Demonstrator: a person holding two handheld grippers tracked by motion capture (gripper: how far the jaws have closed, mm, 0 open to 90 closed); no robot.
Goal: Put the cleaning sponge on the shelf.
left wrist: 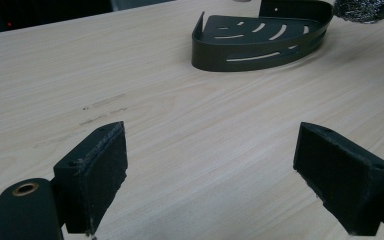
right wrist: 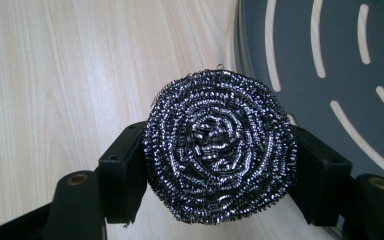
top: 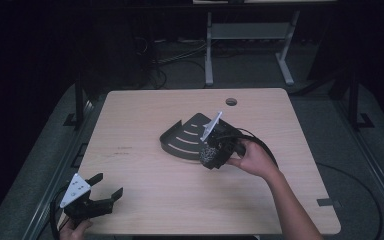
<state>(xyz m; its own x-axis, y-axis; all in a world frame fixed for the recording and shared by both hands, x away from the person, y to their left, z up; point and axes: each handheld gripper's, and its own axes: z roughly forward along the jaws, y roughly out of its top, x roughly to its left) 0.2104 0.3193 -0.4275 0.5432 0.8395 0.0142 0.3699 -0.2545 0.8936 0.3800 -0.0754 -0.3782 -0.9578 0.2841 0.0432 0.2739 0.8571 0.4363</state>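
A round steel-wool scouring pad (right wrist: pixel 220 147) is squeezed between the jaws of my right gripper (right wrist: pixel 220 172), which is shut on it and points down at the table. In the high view the pad (top: pixel 209 155) hangs at the front right edge of a dark corner-shaped slotted rack (top: pixel 187 137) in the middle of the table. The rack (right wrist: pixel 330 65) lies just beyond the pad in the right gripper view. My left gripper (top: pixel 105 192) rests at the table's front left corner, open with nothing between its pads (left wrist: pixel 105 165). From there the rack (left wrist: pixel 260 40) and the pad (left wrist: pixel 360 10) show far off.
The light wooden table (top: pixel 145 120) has a round cable hole (top: pixel 231 101) near its far edge. Black cables trail from both grippers. A white table frame (top: pixel 250 45) stands on the dark floor behind.
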